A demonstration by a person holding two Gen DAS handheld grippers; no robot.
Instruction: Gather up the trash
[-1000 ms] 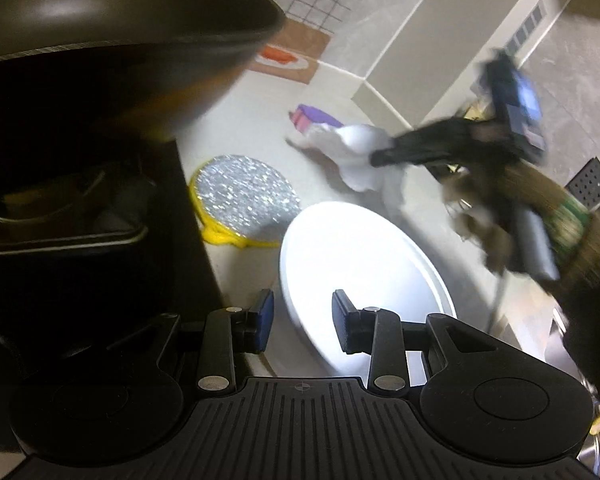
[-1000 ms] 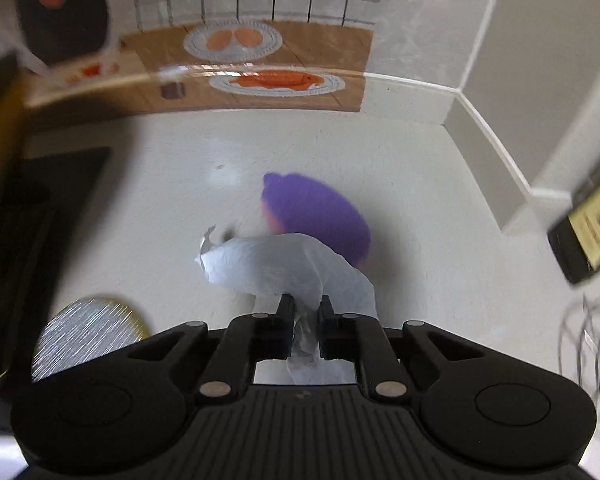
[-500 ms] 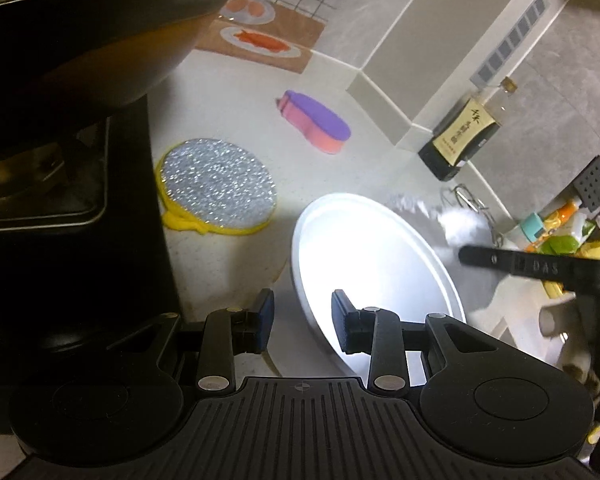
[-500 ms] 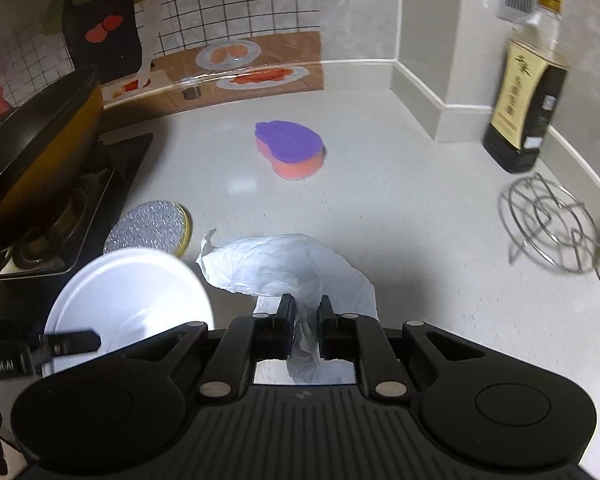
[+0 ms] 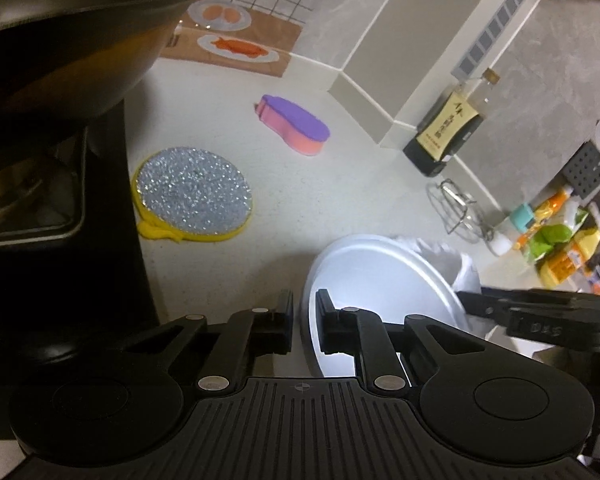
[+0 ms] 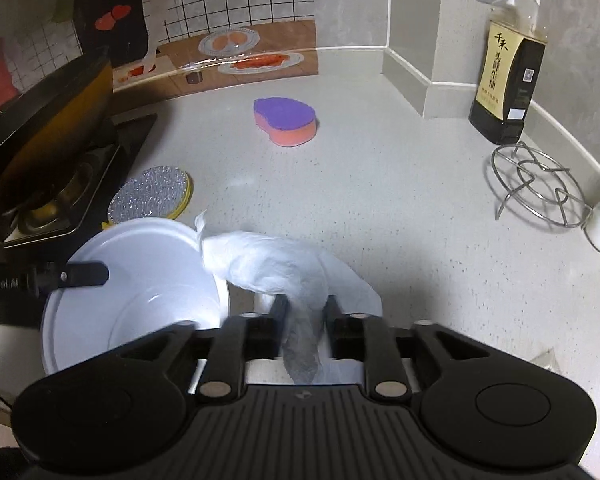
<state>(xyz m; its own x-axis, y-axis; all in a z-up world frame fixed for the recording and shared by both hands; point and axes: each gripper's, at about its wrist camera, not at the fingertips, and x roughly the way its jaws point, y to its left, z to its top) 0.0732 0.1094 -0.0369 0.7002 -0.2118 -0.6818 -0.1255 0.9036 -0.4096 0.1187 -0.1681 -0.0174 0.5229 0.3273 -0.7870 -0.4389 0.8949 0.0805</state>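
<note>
Where the counter lies, one white bowl (image 6: 140, 280), one crumpled tissue (image 6: 276, 264), two sponges.

1 bowl (image 6: 140, 272), 1 tissue (image 6: 272, 264), 2 sponges (image 6: 286, 120) (image 6: 150, 196), 1 bottle (image 6: 508, 64), 1 trivet (image 6: 540, 184), perhaps more jars.

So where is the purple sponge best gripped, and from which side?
I would take the purple sponge across its shorter width, by the pink side walls, coming down from above: it lies flat, purple face up, nothing touching it.
</note>
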